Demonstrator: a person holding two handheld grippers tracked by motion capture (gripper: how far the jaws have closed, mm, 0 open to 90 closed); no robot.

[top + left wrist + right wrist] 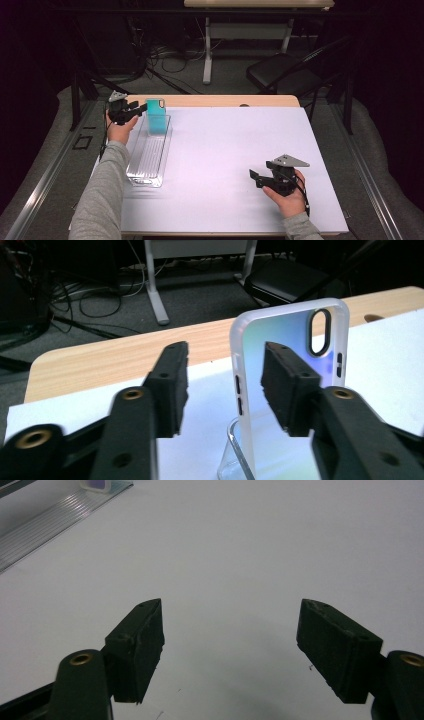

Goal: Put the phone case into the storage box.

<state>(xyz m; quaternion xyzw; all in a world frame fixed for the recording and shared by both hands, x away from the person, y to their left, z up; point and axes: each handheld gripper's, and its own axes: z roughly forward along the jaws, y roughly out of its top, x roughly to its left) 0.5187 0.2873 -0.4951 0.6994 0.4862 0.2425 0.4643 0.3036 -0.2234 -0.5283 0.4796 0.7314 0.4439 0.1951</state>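
Where the white sheet covers the counter, only a strip of pale wood shows along the far edge, and the room beyond is dark, with a folding chair and tangled cables hard to make out. A long clear plastic tray lies on the left of the sheet, its ribbed floor plain but its walls nearly invisible. At the tray's far end a teal phone case stands upright inside it; in the left gripper view its frosted rim and camera cut-out show, while its lower part is cut off by the frame and partly hidden behind one black finger. The left gripper reaches to the case from the left, its fingers released: one stands clear to the side, the other lies in front of the case, and whether that one touches it I cannot tell. The right gripper sits well apart, near the counter's right front, fingers spread over bare sheet, grasping nothing.
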